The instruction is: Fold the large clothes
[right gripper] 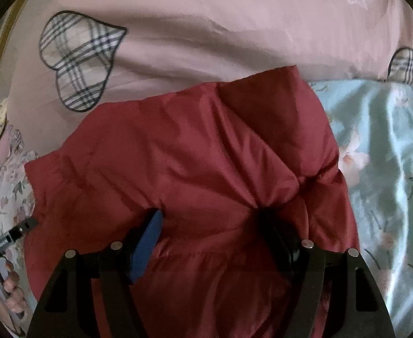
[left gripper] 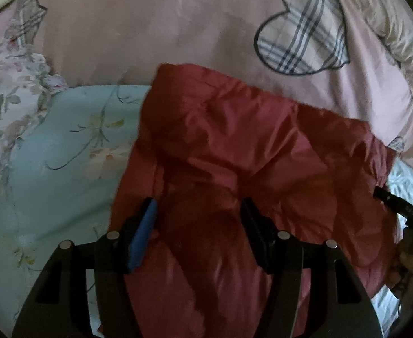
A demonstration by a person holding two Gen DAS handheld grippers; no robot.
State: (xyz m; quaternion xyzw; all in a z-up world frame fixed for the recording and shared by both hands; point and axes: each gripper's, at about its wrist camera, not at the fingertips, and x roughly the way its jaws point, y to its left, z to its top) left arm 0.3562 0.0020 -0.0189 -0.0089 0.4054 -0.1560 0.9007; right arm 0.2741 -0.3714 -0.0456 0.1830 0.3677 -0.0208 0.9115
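A dark red padded jacket [left gripper: 248,146] lies folded on the bed, its far edge against a pink quilt. My left gripper [left gripper: 198,205] holds the near left part, with a thick bulge of the jacket pressed between its blue pad and black finger. My right gripper [right gripper: 209,214] grips the near right part of the jacket [right gripper: 192,152], and the fabric puckers at its right finger. At the right edge of the left wrist view, a finger [left gripper: 389,200] of the right gripper pokes in. The right wrist view shows a left gripper finger [right gripper: 23,226] and the person's hand [right gripper: 11,287].
A pink quilt [right gripper: 206,28] with plaid heart patches [right gripper: 76,62] lies bunched behind the jacket. A light blue floral sheet [left gripper: 65,155] covers the bed on both sides [right gripper: 389,155]. A floral pillow [left gripper: 6,84] lies at the far left.
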